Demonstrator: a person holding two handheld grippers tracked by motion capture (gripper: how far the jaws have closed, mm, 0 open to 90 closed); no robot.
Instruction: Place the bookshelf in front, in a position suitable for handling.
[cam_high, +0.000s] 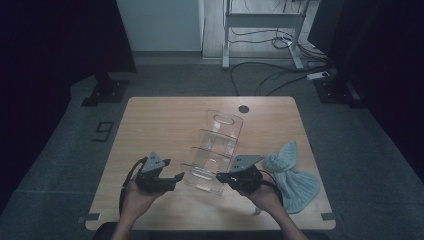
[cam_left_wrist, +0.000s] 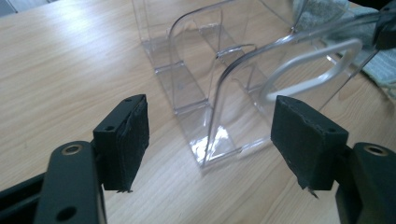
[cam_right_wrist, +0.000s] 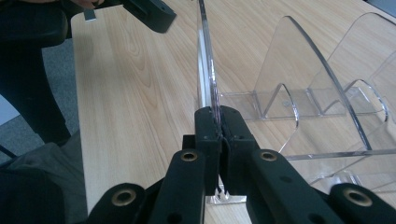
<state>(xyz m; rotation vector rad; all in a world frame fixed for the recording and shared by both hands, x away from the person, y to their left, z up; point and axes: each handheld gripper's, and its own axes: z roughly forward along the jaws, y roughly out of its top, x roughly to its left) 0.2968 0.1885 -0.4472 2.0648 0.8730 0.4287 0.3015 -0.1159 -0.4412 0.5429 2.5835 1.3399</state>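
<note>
A clear plastic rack with several upright dividers lies on the wooden table, running from its middle toward the front edge. My right gripper is shut on the rack's nearest end panel, and its jaws pinch the thin clear edge between them. My left gripper is open just left of the rack's near end. In the left gripper view its wide-spread jaws frame the rack's near corner without touching it.
A pale blue-green knitted cloth lies at the front right of the table, beside the right hand. A small black round grommet sits at the table's far edge. Cables and a desk frame stand on the floor beyond.
</note>
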